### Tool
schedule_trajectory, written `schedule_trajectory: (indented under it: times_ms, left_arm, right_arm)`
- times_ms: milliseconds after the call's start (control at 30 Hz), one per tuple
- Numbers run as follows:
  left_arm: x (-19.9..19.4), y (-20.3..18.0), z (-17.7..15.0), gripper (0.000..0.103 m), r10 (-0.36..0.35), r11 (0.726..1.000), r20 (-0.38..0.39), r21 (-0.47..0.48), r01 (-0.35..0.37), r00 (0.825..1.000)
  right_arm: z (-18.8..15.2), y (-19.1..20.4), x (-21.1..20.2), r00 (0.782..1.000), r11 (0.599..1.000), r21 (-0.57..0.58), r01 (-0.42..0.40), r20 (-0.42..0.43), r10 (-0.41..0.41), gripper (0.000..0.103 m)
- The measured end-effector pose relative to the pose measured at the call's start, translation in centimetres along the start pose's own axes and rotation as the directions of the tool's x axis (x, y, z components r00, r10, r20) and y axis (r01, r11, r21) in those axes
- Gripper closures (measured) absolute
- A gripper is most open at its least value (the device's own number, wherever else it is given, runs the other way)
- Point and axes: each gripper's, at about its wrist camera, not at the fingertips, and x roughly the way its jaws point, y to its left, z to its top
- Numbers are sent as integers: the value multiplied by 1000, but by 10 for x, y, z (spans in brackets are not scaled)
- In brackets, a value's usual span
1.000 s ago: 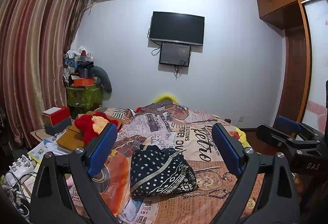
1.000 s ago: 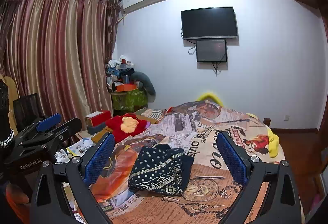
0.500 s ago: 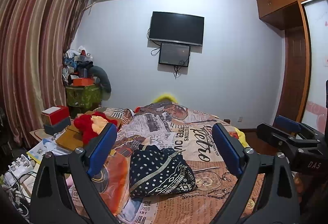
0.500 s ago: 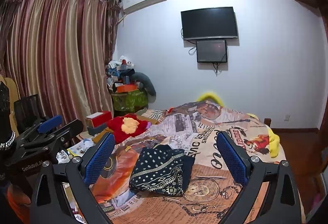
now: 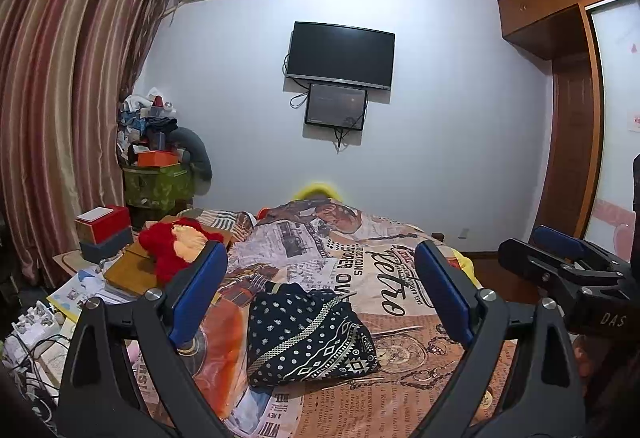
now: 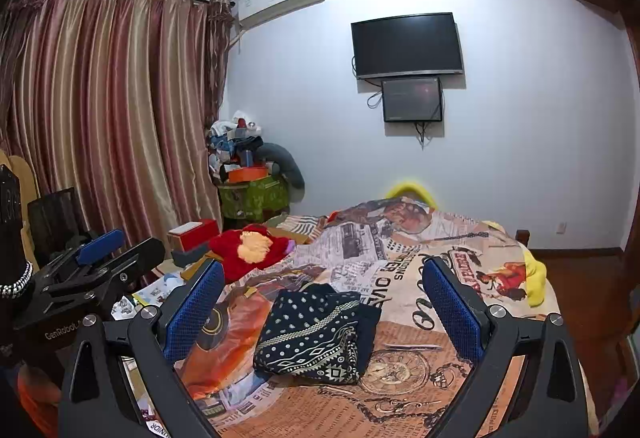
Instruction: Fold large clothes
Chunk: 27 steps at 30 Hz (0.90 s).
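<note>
Both claws unmoved; folded garment (image 5: 308,334) untouched.

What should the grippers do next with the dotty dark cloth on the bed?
Probably lower both toward the cloth. The left gripper and right gripper are open and empty, above the bed, and the cloth lies bunched and untouched, so reaching its near edge likely comes first.
</note>
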Motion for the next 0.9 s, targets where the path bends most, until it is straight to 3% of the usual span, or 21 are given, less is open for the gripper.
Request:
schedule_trajectory:
  times_ms: [900]
  left_arm:
    - [0,-14,-3,7,-49,998,-19,32,49,999]
  right_arm:
    - [2,8,1,1000,1000,8,6,3,-6,4]
